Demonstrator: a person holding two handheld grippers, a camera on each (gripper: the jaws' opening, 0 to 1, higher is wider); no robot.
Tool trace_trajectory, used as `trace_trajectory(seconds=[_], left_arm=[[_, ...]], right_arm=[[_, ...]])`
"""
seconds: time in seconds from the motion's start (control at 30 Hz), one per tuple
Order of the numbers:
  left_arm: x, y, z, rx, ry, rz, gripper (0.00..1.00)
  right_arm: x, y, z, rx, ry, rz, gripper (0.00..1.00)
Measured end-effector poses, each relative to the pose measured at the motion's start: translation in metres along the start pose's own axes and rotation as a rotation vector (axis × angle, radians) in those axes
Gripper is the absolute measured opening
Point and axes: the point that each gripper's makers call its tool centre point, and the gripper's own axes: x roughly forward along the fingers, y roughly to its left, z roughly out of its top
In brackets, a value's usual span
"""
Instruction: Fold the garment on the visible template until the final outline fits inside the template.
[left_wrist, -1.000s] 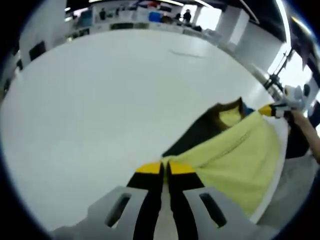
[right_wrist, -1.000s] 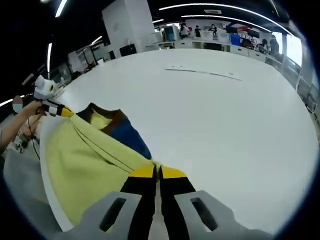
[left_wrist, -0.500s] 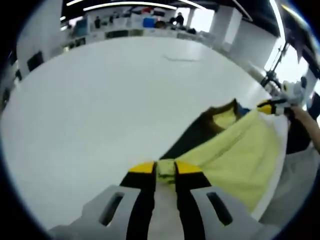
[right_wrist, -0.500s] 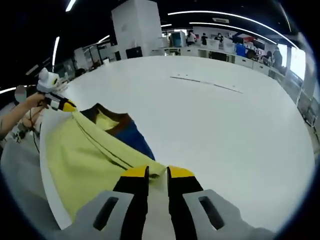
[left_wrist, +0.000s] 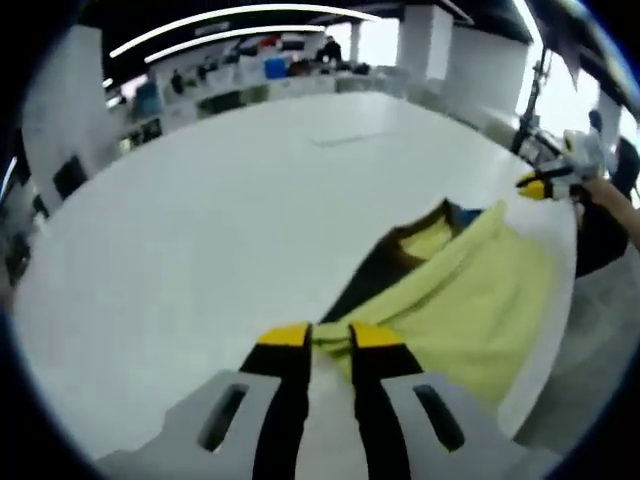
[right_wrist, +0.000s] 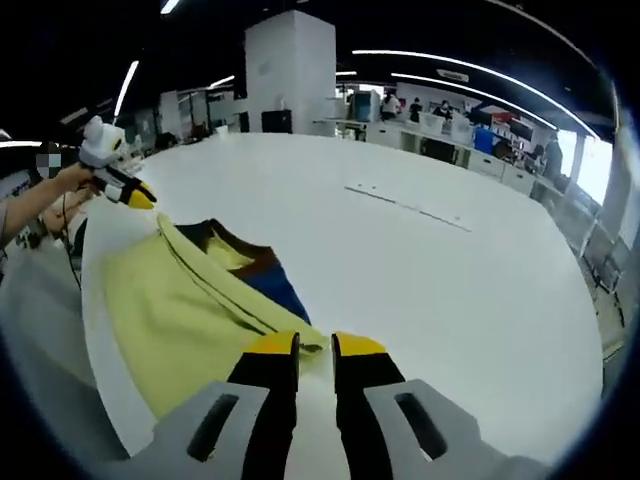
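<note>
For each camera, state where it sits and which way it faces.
Left gripper view: rides the left gripper, looking along its yellow-tipped jaws across the white table; a forearm shows at right.
Right gripper view: rides the right gripper, facing the same table; a hand shows at left.
Shared: the yellow garment and the opposite gripper.

In front of me lies a wide white surface (right_wrist: 480, 300). Behind it I see a big white pillar (right_wrist: 290, 70), long ceiling lights (left_wrist: 240, 15), desks with blue boxes (left_wrist: 277, 68), and some people (right_wrist: 415, 103) standing far away.
</note>
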Motion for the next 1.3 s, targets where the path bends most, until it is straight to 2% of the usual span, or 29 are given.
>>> trace_trajectory(seconds=[0.03, 0.07, 0.1, 0.17, 0.3, 0.4, 0.47, 0.57, 0.63, 0.7, 0.77, 0.87, 0.97, 1.17, 1.3], left_arm=[[0.001, -0.001, -0.003, 0.035, 0.015, 0.011, 0.12], [0.001, -0.003, -0.005, 0.038, 0.026, 0.008, 0.12], [0.003, -0.009, -0.014, 0.012, 0.067, -0.013, 0.13], [0.006, -0.013, -0.013, 0.028, 0.041, -0.007, 0.13], [0.009, -0.014, -0.017, 0.071, 0.052, 0.016, 0.12], [0.011, -0.013, -0.024, 0.119, 0.081, 0.041, 0.12], [0.012, -0.014, -0.030, 0.112, 0.100, 0.038, 0.10], [0.014, -0.018, -0.033, 0.097, 0.096, 0.026, 0.10], [0.016, -0.015, -0.033, 0.125, 0.083, 0.056, 0.10], [0.019, -0.016, -0.035, 0.124, 0.100, 0.047, 0.06], [0.023, -0.024, -0.040, 0.100, 0.122, -0.002, 0.05], [0.026, -0.026, -0.039, 0.105, 0.115, -0.011, 0.03], [0.030, -0.029, -0.034, 0.066, 0.091, -0.040, 0.03], [0.040, -0.021, -0.030, 0.045, 0.083, -0.048, 0.00], [0.041, -0.018, -0.022, -0.003, 0.060, -0.055, 0.00]], right_arm=[[0.002, 0.003, -0.004, -0.012, 0.013, 0.004, 0.16], [0.002, 0.004, -0.005, -0.014, 0.016, 0.004, 0.16], [0.004, 0.006, -0.009, -0.026, 0.032, 0.005, 0.15], [0.008, 0.010, -0.016, -0.080, 0.068, 0.002, 0.16], [0.014, 0.014, -0.021, -0.178, 0.109, -0.004, 0.15], [0.018, 0.022, -0.023, -0.155, 0.115, 0.026, 0.13], [0.020, 0.025, -0.024, -0.167, 0.121, 0.031, 0.11], [0.024, 0.026, -0.027, -0.165, 0.131, 0.040, 0.11], [0.027, 0.026, -0.028, -0.169, 0.135, 0.042, 0.11], [0.029, 0.027, -0.030, -0.162, 0.145, 0.052, 0.10], [0.032, 0.029, -0.031, -0.155, 0.148, 0.060, 0.09], [0.035, 0.029, -0.032, -0.155, 0.149, 0.058, 0.08], [0.037, 0.030, -0.032, -0.152, 0.149, 0.063, 0.07], [0.042, 0.028, -0.029, -0.147, 0.142, 0.063, 0.06], [0.046, 0.024, -0.025, -0.145, 0.136, 0.060, 0.06]])
